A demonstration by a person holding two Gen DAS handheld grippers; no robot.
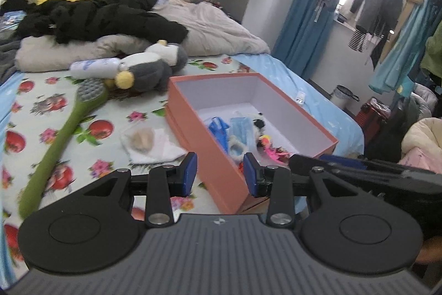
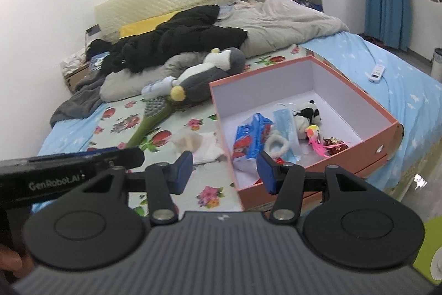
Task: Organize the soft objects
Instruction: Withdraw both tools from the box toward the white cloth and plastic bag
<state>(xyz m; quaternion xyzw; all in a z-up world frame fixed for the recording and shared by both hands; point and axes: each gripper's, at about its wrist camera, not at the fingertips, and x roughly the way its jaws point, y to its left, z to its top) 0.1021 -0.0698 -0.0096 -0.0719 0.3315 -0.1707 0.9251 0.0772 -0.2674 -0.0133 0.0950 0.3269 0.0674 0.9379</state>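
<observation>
An orange box lies open on the bed with small soft things inside: a blue tissue pack, a face mask, a panda toy and a pink feathery toy. A grey and white plush penguin lies behind the box. Left of the box sits a white cloth with a beige lump. My left gripper hangs above the box's near corner, open and empty. My right gripper is also open and empty, above the box's near wall.
A green long-handled brush and a white bottle lie on the flowered sheet. Black clothing and a beige quilt cover the bed's far part. A remote lies right of the box. Clothes hang at the right.
</observation>
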